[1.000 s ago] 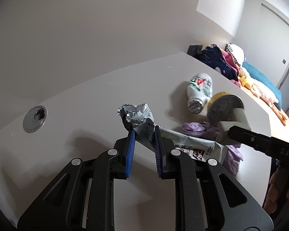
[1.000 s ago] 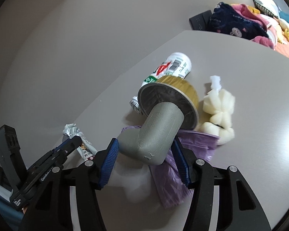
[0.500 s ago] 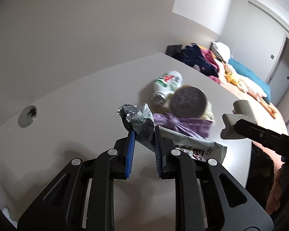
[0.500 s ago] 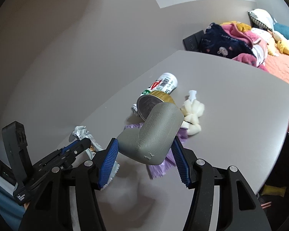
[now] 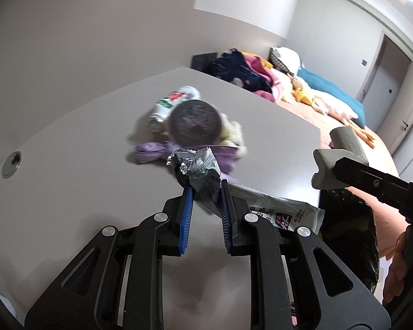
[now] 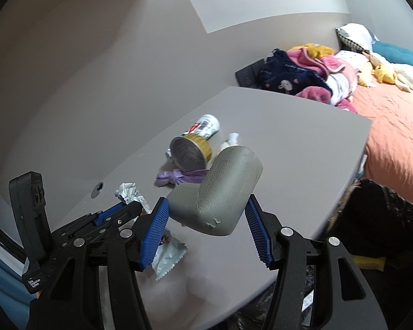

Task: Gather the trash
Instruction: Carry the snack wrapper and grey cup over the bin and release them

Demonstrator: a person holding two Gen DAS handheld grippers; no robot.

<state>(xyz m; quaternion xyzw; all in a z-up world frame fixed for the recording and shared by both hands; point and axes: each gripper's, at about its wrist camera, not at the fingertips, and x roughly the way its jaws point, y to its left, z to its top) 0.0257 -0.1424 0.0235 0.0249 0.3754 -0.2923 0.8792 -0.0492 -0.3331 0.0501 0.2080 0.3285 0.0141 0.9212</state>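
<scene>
The left gripper (image 5: 204,192) pinches a crumpled silver foil snack wrapper (image 5: 195,169), its printed tail trailing off to the side. The right gripper (image 6: 206,214) clamps a grey elbow-shaped foam piece (image 6: 220,189) between its blue pads (image 6: 154,233). Both are lifted off the grey table (image 6: 289,148); the step looks like carrying to a bin. Ahead of the fingers lie a white bottle (image 6: 203,128), a gold-rimmed can (image 6: 190,151), a purple bag (image 6: 176,176) and a pale yellow wad (image 5: 231,134), all bunched together. Past the table edge beside the right fingers sits a dark, bag-like opening (image 5: 347,236), likely the drop point. The next move calls for clearing that edge, then releasing over the opening.
</scene>
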